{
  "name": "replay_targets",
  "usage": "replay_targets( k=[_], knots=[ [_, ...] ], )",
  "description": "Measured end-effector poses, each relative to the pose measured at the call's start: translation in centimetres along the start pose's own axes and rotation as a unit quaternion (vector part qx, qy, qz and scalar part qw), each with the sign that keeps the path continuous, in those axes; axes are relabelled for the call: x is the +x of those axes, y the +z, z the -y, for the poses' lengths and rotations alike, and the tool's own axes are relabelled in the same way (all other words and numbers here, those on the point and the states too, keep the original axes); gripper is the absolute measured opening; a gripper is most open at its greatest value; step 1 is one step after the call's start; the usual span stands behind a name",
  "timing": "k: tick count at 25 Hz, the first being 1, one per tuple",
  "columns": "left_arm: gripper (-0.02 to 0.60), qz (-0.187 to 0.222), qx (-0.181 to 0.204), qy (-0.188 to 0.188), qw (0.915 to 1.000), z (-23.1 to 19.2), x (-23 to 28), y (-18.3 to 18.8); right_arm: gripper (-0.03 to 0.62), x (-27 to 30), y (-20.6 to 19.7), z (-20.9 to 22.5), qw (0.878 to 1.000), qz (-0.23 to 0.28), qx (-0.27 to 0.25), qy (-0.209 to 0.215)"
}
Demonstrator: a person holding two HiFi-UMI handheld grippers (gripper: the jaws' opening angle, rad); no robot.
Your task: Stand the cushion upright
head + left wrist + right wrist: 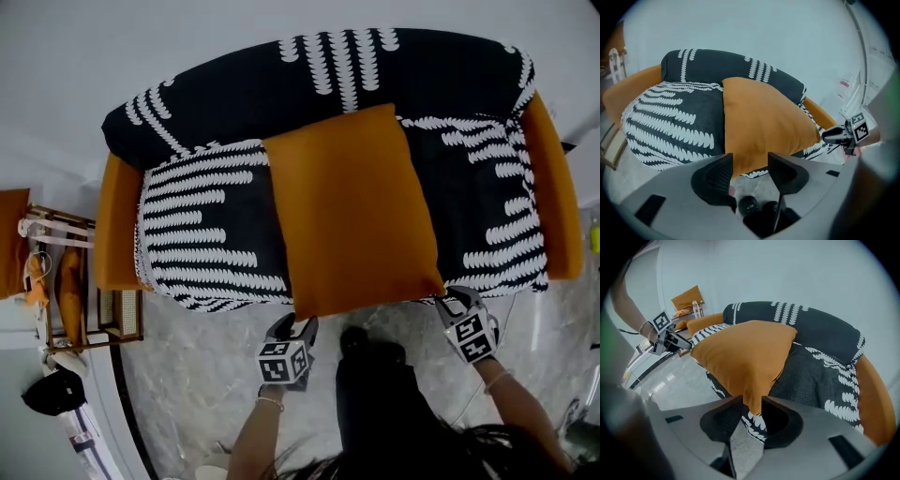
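right gripper [750, 403] wide around cushion [740, 357] corner

Both claws are dark grey moulded plastic, with ribbed black pads [715, 176] set in scooped hollows. At six o'clock of the left claw [298, 328] sits its cube [284, 362] of black-and-white square markers. The right claw [448, 298] has a matching one at five o'clock. A thin bracelet [270, 403] circles each wrist. Black clothing [384, 412] and dark hair [450, 455] fill the head view's six o'clock.
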State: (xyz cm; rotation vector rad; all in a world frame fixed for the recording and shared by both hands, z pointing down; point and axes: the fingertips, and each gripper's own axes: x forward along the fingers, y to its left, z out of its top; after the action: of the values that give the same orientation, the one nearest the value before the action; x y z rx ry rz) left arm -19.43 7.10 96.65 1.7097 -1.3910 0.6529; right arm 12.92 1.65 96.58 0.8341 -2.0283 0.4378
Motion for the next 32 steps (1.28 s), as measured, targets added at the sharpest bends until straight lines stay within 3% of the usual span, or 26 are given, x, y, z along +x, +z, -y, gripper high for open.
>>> replay_targets(
  k=[10,16,23,32],
  knots=[
    [0.249,-0.021,-0.029,0.015,0.9992,-2.7,2.3,-1.4,0.115,3.2,-1.5,0.5,1.000,-0.025,0.002,-0.007],
    [0.151,-0.028,0.012,0.013,0.9994,-1.6,3.0,-1.1,0.063,4.0,-1.5,0.6,0.999,-0.035,0.003,-0.009],
    [0.077,-0.023,-0.019,0.025,0.9992,-1.5,2.7,-0.8,0.031,3.6,-1.3,0.4,0.999,-0.030,0.025,-0.004],
    [0.046,-0.016,-0.039,0.040,0.9983,-1.3,1.1,0.3,0.023,2.0,-0.1,0.1,0.998,-0.017,0.057,-0.012]
  ],
)
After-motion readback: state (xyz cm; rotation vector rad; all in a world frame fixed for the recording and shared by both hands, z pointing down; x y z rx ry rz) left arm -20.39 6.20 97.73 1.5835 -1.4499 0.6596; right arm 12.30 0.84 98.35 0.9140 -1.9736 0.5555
